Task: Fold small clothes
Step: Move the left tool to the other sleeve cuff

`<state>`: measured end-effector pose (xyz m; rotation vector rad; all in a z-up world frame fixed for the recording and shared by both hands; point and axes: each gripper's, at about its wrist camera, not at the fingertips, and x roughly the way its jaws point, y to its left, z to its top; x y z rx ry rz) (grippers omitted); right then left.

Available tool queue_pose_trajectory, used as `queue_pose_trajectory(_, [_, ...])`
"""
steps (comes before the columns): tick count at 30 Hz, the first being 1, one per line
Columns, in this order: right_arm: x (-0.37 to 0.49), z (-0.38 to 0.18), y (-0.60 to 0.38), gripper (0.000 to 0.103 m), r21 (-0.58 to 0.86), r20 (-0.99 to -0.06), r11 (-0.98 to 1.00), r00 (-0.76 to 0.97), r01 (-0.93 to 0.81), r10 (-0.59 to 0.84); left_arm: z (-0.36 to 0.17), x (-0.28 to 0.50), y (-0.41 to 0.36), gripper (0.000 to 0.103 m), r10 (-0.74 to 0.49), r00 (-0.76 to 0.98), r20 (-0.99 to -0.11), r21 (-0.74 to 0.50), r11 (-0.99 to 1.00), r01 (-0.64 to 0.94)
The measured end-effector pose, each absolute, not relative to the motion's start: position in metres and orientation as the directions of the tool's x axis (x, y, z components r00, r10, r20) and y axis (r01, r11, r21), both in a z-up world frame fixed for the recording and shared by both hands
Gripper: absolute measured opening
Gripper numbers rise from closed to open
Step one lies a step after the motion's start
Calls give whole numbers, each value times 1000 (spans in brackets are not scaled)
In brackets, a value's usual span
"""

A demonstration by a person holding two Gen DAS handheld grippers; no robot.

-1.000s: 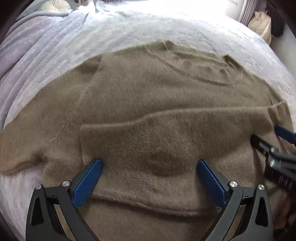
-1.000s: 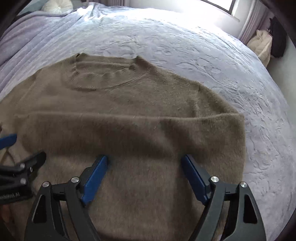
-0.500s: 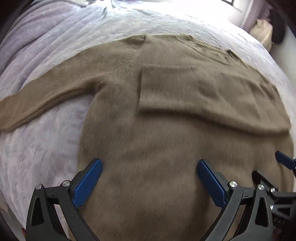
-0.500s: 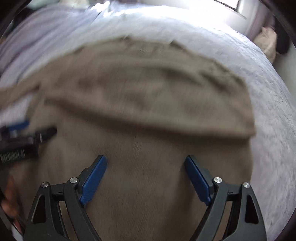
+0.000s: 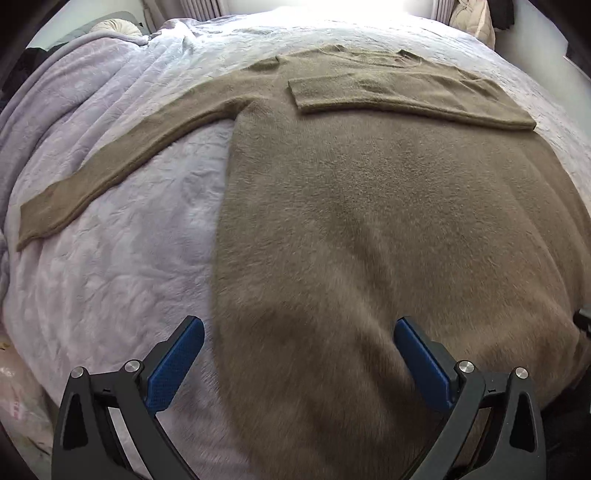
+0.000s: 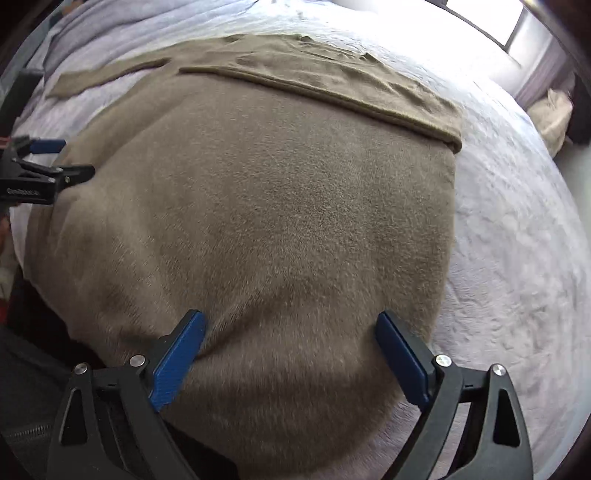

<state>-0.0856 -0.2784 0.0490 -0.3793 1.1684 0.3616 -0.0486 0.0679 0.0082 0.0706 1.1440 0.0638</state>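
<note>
A fuzzy tan sweater (image 5: 369, 206) lies flat on the bed, neckline at the far end. Its right sleeve (image 5: 406, 99) is folded across the chest; its left sleeve (image 5: 122, 158) stretches out to the left over the bedspread. My left gripper (image 5: 299, 350) is open and empty, above the sweater's near left hem edge. My right gripper (image 6: 291, 343) is open and empty, above the near right part of the hem; the sweater (image 6: 266, 192) fills that view. The left gripper also shows in the right wrist view (image 6: 40, 173) at the left edge.
A pale lilac quilted bedspread (image 5: 110, 266) covers the bed under the sweater. A purple blanket (image 5: 55, 81) and a round cushion (image 5: 118, 29) lie at the far left. A beige bag (image 6: 554, 114) sits beyond the bed at the right.
Both grippers have drawn back from the chest fold toward the hem, still open. The whole sweater and its outstretched left sleeve are now in view.
</note>
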Motion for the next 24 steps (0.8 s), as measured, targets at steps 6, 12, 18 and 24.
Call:
queue_pose_trajectory(6, [-54, 66, -230, 95, -21, -891, 841, 392, -540, 229, 36, -35, 46, 103, -45, 503, -863, -39, 999, 24])
queue_pose_trajectory(12, [-72, 36, -218, 95, -53, -910, 788, 354, -613, 215, -6, -69, 43, 103, 14, 446, -895, 42, 998, 53])
queue_pose_trajectory(18, [-118, 34, -270, 100, -77, -926, 744, 324, -664, 193, -14, -111, 66, 103, -19, 395, -919, 12, 997, 77])
queue_pose_trajectory(24, [-138, 60, -252, 100, -217, -920, 627, 372, -748, 125, 28, -89, 104, 103, 23, 483, -876, 19, 1000, -13])
